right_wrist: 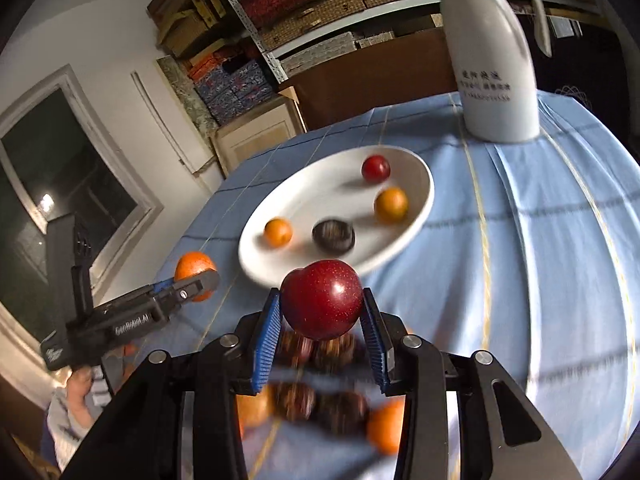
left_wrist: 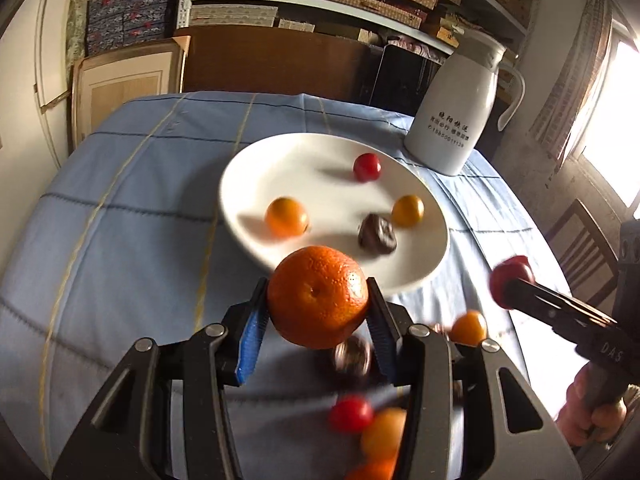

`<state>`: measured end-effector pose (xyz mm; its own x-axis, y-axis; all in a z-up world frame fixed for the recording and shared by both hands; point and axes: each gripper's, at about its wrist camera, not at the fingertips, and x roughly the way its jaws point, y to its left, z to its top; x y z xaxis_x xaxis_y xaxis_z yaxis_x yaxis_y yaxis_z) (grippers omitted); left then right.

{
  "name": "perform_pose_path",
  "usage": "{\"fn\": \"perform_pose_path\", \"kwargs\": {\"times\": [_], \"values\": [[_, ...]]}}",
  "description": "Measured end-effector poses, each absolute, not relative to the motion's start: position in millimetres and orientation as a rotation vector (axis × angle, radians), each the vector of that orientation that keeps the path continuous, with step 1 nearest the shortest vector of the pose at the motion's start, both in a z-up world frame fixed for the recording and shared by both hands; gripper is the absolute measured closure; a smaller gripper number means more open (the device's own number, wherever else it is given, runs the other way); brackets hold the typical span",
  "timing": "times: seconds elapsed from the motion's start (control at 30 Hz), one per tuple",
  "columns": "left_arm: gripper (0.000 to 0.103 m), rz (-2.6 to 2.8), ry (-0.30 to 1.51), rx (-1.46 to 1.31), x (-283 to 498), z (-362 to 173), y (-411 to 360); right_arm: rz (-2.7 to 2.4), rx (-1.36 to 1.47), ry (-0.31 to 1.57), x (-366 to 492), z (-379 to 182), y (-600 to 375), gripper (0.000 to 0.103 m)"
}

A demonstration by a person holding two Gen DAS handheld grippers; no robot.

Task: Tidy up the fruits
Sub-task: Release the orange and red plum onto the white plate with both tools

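My left gripper point(left_wrist: 318, 290) is shut on a large orange point(left_wrist: 318, 304), held above the table just in front of the white plate point(left_wrist: 312, 168). My right gripper point(right_wrist: 322, 298) is shut on a dark red plum point(right_wrist: 320, 304), also raised near the plate point(right_wrist: 320, 188). On the plate lie a small red fruit point(left_wrist: 367, 167), two small orange fruits point(left_wrist: 287, 217) and a dark wrinkled fruit point(left_wrist: 377, 235). In each wrist view the other gripper shows at the side: the right one point(left_wrist: 508, 284) with the plum, the left one point(right_wrist: 202, 280) with the orange point(right_wrist: 192, 264).
Loose fruits lie blurred on the blue checked cloth under the grippers: a red one point(left_wrist: 350, 414), orange ones point(left_wrist: 384, 432) and dark ones point(right_wrist: 320, 350). A white jug point(left_wrist: 456, 112) stands behind the plate. A wooden chair point(left_wrist: 580, 248) is beyond the table's right edge.
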<state>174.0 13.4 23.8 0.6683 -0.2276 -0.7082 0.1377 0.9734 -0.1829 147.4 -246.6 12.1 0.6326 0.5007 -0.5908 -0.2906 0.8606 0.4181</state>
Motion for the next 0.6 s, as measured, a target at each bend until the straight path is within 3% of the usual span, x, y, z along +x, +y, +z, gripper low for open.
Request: {"fn": "perform_pose_path", "kwargs": {"times": [0.23, 0.3, 0.37, 0.5, 0.6], "values": [[0.055, -0.236, 0.863, -0.101, 216.2, -0.1, -7.4, 0.425, 0.274, 0.785, 208.7, -5.9, -224.9, 0.061], [0.046, -0.235, 0.847, -0.095, 215.0, -1.0, -3.5, 0.415, 0.3, 0.765, 208.2, -8.4, -230.0, 0.055], [0.045, -0.222, 0.827, -0.105, 212.7, 2.9, 1.6, 0.434, 0.331, 0.753, 207.1, -6.2, -237.5, 0.055], [0.02, -0.205, 0.78, -0.154, 198.6, 10.8, 17.0, 0.422, 0.363, 0.716, 195.2, -1.0, -249.0, 0.048], [0.019, -0.172, 0.774, -0.131, 187.1, 8.8, 21.9, 0.405, 0.356, 0.706, 187.0, -4.4, -253.8, 0.046]]}}
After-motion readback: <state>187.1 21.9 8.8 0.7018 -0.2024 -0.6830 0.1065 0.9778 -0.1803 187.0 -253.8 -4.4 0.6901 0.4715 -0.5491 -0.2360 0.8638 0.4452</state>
